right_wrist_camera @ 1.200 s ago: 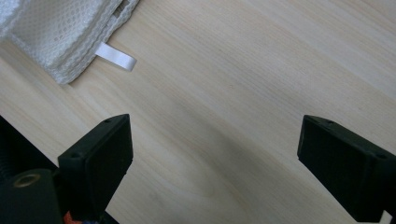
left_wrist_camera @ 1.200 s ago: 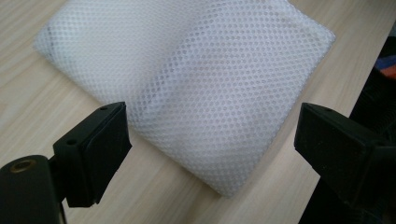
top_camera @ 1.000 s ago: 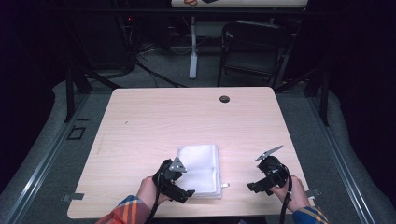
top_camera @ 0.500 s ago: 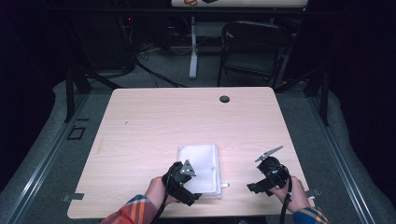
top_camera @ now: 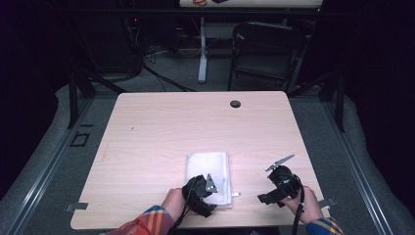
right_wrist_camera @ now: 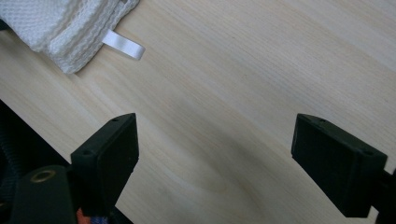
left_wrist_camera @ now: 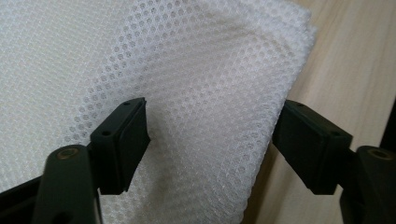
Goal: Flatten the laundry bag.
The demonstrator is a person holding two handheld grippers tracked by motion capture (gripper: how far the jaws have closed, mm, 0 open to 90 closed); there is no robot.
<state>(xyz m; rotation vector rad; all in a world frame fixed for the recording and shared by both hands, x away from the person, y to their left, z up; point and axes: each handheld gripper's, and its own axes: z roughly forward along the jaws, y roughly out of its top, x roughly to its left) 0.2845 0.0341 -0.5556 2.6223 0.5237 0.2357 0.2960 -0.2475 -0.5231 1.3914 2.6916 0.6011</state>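
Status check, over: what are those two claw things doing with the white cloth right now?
Left hand-held gripper closing over folded white mesh cloth, pads not yet pinching. Right hand-held gripper open over bare table. Nothing in the way.

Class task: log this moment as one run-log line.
left gripper: jaws just closing, astride folded white mesh cloth, not gripping | right gripper: open over light wooden table

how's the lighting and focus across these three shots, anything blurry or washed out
High view: table evenly lit, dark surroundings, slightly soft. Left gripper view: white mesh cloth sharp at centre, bright toward the upper left, jaws a little soft. Right gripper view: wood grain crisp, near jaws soft, dim shadow between them.
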